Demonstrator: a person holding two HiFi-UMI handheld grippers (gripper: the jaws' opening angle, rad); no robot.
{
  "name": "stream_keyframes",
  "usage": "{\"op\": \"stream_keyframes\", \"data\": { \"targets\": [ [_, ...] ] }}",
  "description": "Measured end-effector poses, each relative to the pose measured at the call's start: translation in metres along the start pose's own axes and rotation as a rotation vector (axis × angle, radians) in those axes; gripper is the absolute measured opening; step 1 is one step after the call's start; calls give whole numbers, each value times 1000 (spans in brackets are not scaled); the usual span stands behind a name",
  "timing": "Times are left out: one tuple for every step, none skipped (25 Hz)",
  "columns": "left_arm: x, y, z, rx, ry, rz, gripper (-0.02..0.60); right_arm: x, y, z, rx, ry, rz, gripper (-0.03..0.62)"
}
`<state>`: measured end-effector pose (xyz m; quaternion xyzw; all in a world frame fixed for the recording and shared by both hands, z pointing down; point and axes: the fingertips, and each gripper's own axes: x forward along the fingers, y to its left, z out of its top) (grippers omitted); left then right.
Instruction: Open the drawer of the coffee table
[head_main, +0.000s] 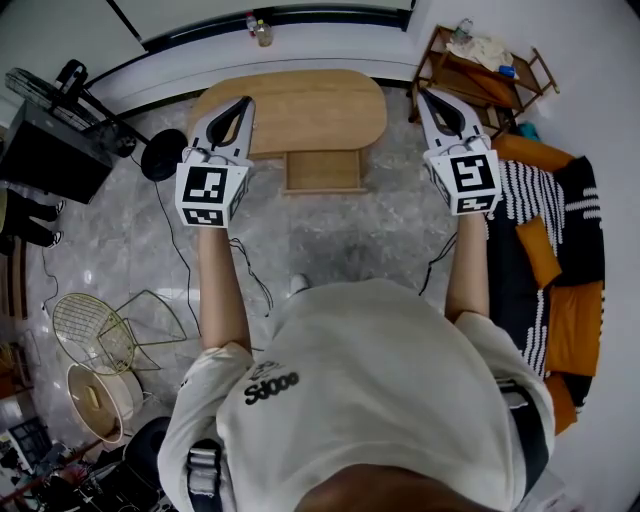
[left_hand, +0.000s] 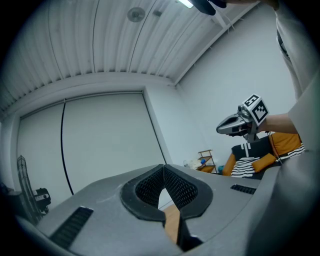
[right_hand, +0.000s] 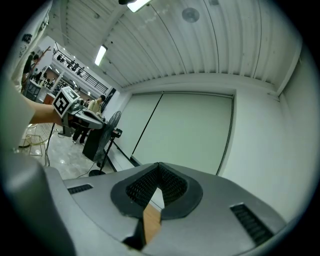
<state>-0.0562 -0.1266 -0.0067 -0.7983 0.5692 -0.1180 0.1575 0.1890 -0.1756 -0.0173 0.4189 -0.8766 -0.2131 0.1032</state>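
Coffee table (head_main: 300, 105): drawer (head_main: 322, 171) apparently already drawn out; left tongs (head_main: 244, 102) and right tongs (head_main: 425, 94) both closed, empty, held well clear.

The drawer (head_main: 322, 170) juts from the near side of the coffee table (head_main: 300, 105) — fan (head_main: 163, 155) to its left, shelf (head_main: 480, 65) and sofa (head_main: 560, 260) right.
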Motion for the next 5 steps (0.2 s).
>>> {"op": "stream_keyframes", "data": {
  "targets": [
    [0, 0, -1, -1, 2, -2, 18, 0, 0, -1, 1, 1, -1, 6],
    [0, -1, -2, -2, 3, -5, 18, 0, 0, -2, 1, 2, -2, 6],
    [0, -1, -2, -3, 5, -7, 18, 1, 0, -3, 1, 2, -4, 6],
    [1, -2, -3, -4, 6, -9, 18, 1, 0, -4, 0, 3, -6, 6],
    [1, -2, -4, -4, 7, -11, 18, 2, -1, -5, -1, 3, -8, 6]
  ]
}}
